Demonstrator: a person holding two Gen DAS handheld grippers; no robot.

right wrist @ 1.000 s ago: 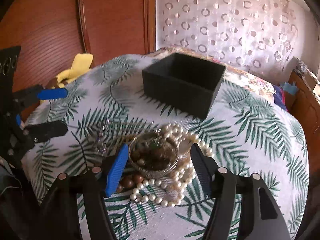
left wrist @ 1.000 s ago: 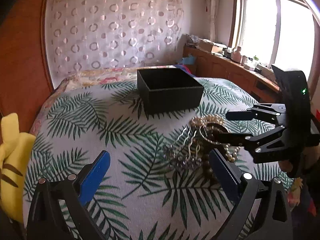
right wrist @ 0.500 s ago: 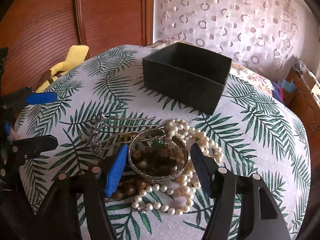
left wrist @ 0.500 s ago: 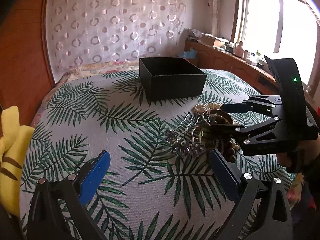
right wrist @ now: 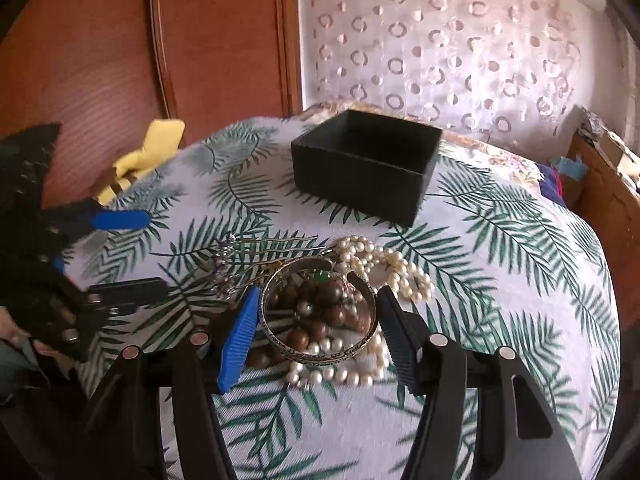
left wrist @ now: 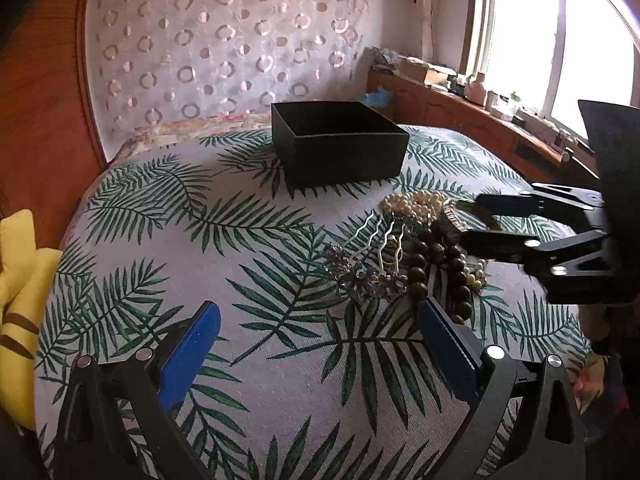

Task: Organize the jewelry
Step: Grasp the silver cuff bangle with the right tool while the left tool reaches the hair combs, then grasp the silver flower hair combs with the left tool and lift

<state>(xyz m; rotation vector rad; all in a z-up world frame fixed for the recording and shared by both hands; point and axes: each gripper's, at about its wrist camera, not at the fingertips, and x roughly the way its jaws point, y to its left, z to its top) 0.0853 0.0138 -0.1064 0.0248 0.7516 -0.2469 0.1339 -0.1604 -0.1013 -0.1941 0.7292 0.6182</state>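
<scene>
A jewelry pile lies on the leaf-print bedspread: a metal bangle, a pearl necklace, brown wooden beads and a silver hair comb with purple flowers. My right gripper straddles the bangle; its jaws are closing and both pads touch the rim. From the left wrist, the right gripper reaches into the pile beside the pearls, beads and comb. An open black box stands behind the pile. My left gripper hovers open and holds nothing.
A yellow plush toy lies at the bed's left edge against the wooden headboard. A wooden ledge with small clutter runs under the window on the right. A hand holds the right gripper.
The right gripper's jaws have narrowed onto the bangle and the gripper has shifted a little over the pile. The left gripper has stayed about where it was, still open.
</scene>
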